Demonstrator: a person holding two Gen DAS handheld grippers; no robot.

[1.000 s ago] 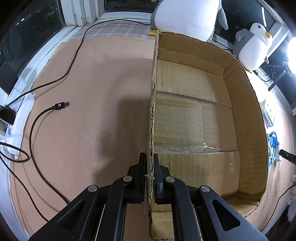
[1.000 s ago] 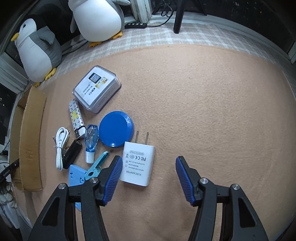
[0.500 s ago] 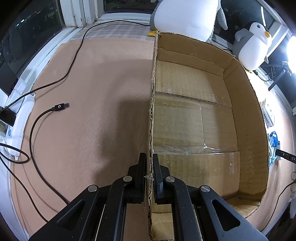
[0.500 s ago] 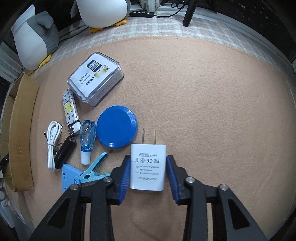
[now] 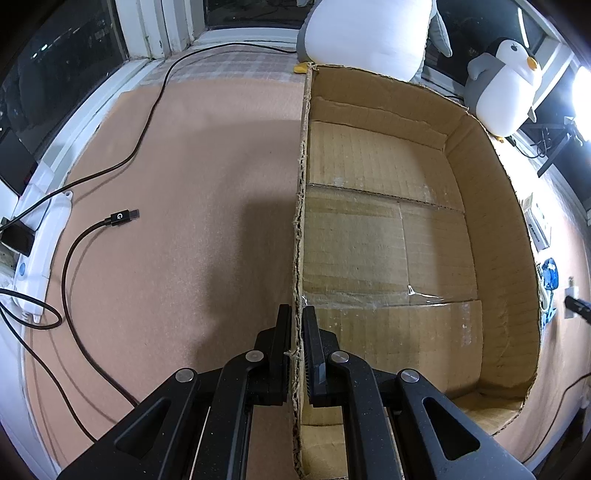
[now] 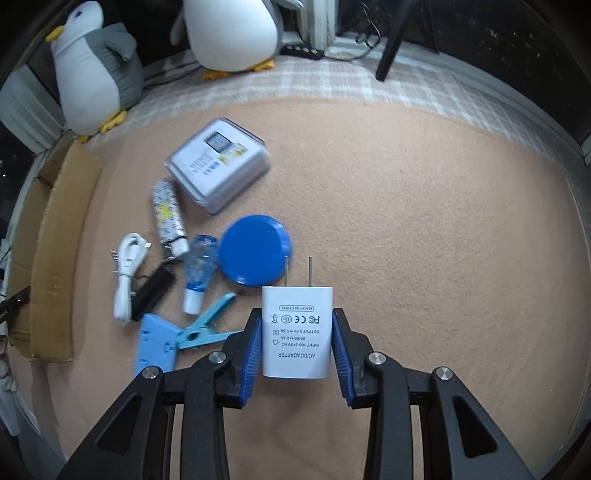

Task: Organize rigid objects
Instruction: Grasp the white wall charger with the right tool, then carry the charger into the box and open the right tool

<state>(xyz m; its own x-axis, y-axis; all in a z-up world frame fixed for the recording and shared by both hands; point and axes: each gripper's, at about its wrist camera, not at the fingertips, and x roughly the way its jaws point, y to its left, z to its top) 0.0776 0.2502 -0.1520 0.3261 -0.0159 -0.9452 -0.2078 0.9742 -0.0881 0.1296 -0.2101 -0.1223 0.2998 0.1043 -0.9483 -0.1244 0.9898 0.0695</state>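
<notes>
My left gripper [image 5: 298, 321] is shut on the near wall of an open cardboard box [image 5: 388, 236], one finger on each side of the wall. The box floor is bare. My right gripper [image 6: 297, 325] is shut on a white plug adapter [image 6: 296, 330], prongs pointing away, lifted a little off the mat. To its left on the mat lie a blue round lid [image 6: 255, 249], a clear plastic case [image 6: 218, 164], a patterned lighter [image 6: 168, 216], a blue screwdriver handle [image 6: 197, 273], a white cable [image 6: 127, 269], a black stick [image 6: 152, 291], a blue clip [image 6: 207, 326] and a light blue card [image 6: 155, 343].
The box wall [image 6: 51, 251] shows at the far left of the right wrist view. Two penguin plush toys [image 6: 96, 70] [image 6: 236, 33] sit behind the mat. A black USB cable [image 5: 92, 236] and a white power strip [image 5: 40, 243] lie left of the box.
My right gripper moved forward and left, closed on the white adapter and raised it slightly. The left gripper has kept its hold on the box wall.
</notes>
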